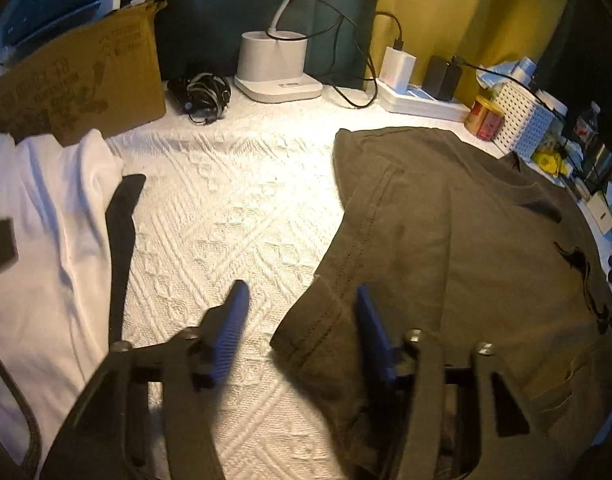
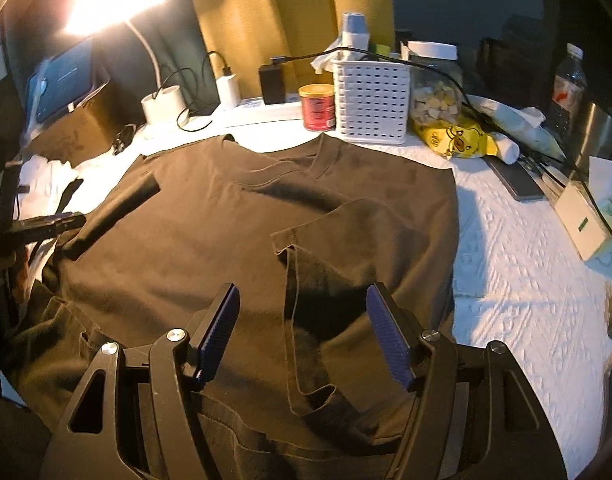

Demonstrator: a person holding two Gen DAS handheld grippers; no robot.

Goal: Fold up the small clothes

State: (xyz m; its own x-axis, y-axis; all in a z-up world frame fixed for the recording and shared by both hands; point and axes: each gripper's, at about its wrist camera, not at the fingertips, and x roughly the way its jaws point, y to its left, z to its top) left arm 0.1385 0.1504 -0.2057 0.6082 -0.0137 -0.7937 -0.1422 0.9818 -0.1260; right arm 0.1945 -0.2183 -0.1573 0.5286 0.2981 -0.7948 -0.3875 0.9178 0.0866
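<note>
A dark olive T-shirt (image 2: 234, 216) lies spread on the white textured surface (image 1: 226, 208), right sleeve (image 2: 346, 232) folded inward. Both claws, left (image 1: 302, 328) and right (image 2: 302, 332), gape wide, holding nothing. A white garment (image 1: 46, 220) lies left.

— That dark olive cotton T-shirt (image 2: 210, 240) looks matt and soft
— Yes, on a white knobbly woven cloth table cover (image 1: 226, 216); the brown cardboard box (image 1: 82, 80) looks dull, papery

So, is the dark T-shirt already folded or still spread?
Partly folded: the dark T-shirt has its right sleeve turned inward over the body.
</note>
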